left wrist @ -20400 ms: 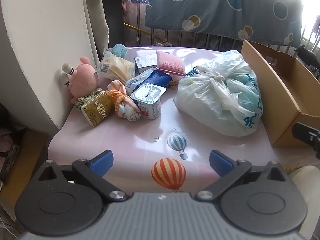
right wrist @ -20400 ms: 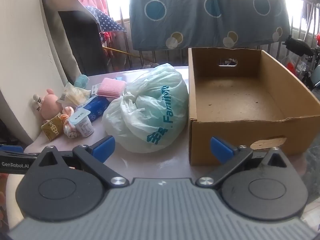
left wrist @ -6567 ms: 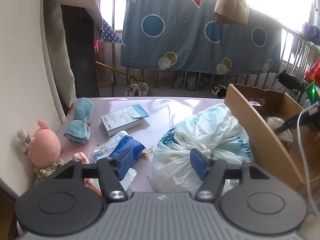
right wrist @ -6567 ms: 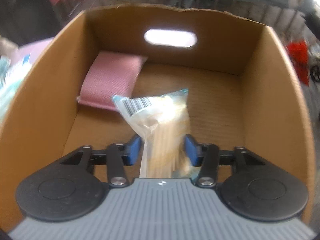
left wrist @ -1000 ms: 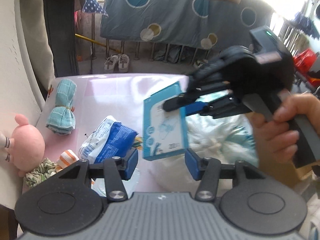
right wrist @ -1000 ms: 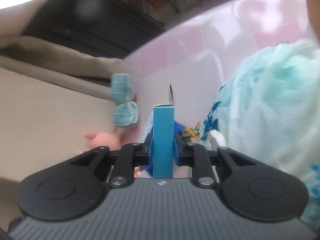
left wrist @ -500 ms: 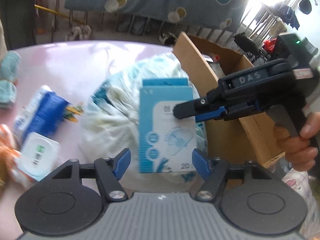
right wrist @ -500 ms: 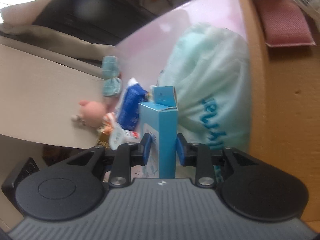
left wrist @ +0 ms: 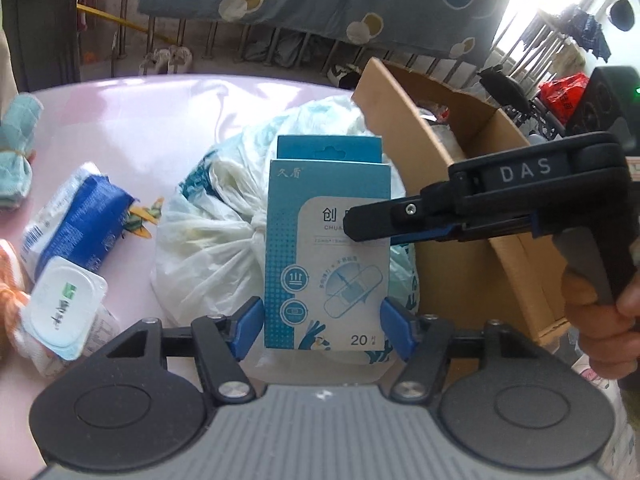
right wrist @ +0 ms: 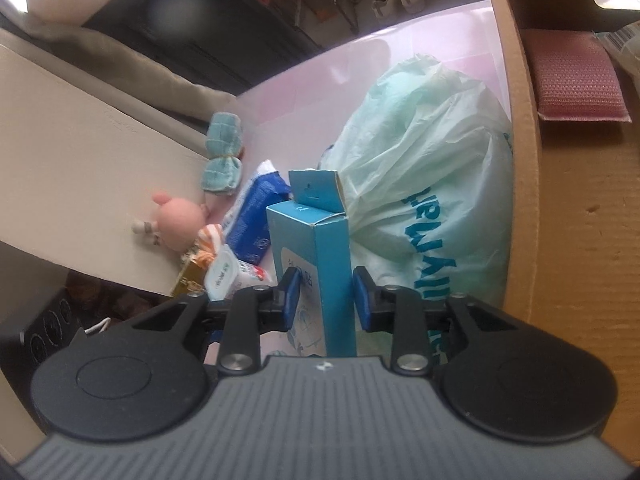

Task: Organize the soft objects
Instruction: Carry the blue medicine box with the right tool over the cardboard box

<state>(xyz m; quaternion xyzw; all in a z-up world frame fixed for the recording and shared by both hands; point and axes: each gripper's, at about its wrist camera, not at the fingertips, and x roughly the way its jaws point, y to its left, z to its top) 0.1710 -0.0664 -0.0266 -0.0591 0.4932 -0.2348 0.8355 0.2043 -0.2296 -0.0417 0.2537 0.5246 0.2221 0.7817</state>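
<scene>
Blue bandage box [left wrist: 327, 248] is upright in the air above the tied white plastic bag [left wrist: 216, 240], printed face toward the left wrist camera, "20" legible at its lower right.

Left gripper [left wrist: 322, 330]: its 2 blue pads sit at the box's left and right lower edges, touching or almost touching; cannot tell from this view whether they press it. Jaws at medium spread, the width of the box face.

Right gripper [right wrist: 326, 296]: comes in from the right in the left view, black fingers crossing the box's upper right face. In the right wrist view its pads stand either side of the box's narrow thickness [right wrist: 316, 264], with a thin gap showing on each side, so the jaws are narrow and apparently slack on the box.

Table [left wrist: 132, 120], pink top: the bag lies at the middle, against the outer wall of the cardboard box [left wrist: 452, 216] at the right edge. Inside the cardboard box, a pink pad [right wrist: 572, 76] lies on the floor.

Left edge of the table: teal rolled towel [left wrist: 16, 160], blue-and-white packet [left wrist: 76, 220], white sealed cup [left wrist: 66, 312], pink plush toy [right wrist: 176, 222]. A gold packet [right wrist: 188, 278] lies just beside the cup.
</scene>
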